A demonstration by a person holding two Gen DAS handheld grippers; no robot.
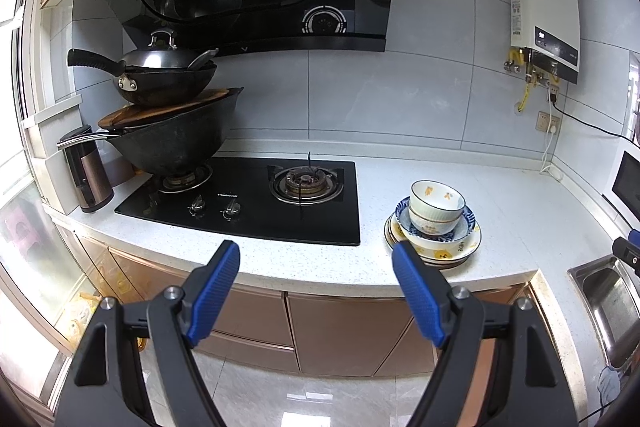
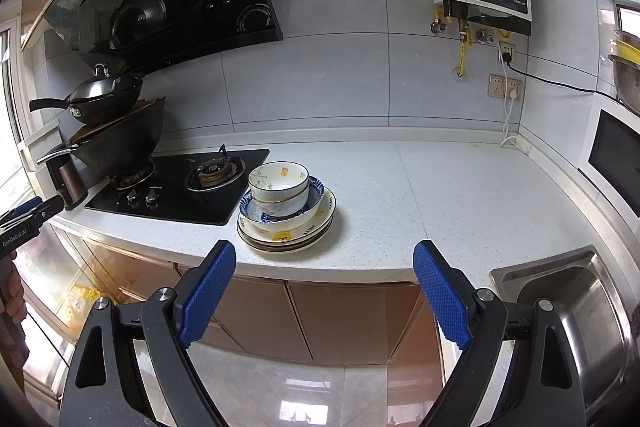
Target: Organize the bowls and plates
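Hovering short of the bench (image 2: 440, 195), both tools empty. Left tool (image 1: 316, 261) and right tool (image 2: 324, 261) each stand wide open, nothing between the pads, out over the floor in front of the cabinet doors.

The stack (image 2: 286, 211) sits lower centre of the right view, near the bench's front edge, just right of the hob (image 2: 180, 187). Two cream bowls (image 2: 279, 183) nest on top, inside a blue-patterned bowl (image 2: 316, 193), on a deep plate (image 2: 326, 211), on flat plates (image 2: 280, 245).

Step in hand, as I judge it: unstacking, bowls first. Best to take the top bowl by its rim with one tool, lifting straight up so the bowl beneath is not dragged along. The other tool could steady the plates. The nested bowls may stick together; go slowly.

Around: stacked woks (image 1: 168, 115) on the left burner, a kettle (image 1: 90, 175) at far left, the sink (image 2: 580, 307) at lower right. The bench right of the stack lies bare, good for setting down. The stack's closeness to the front edge is the main risk.
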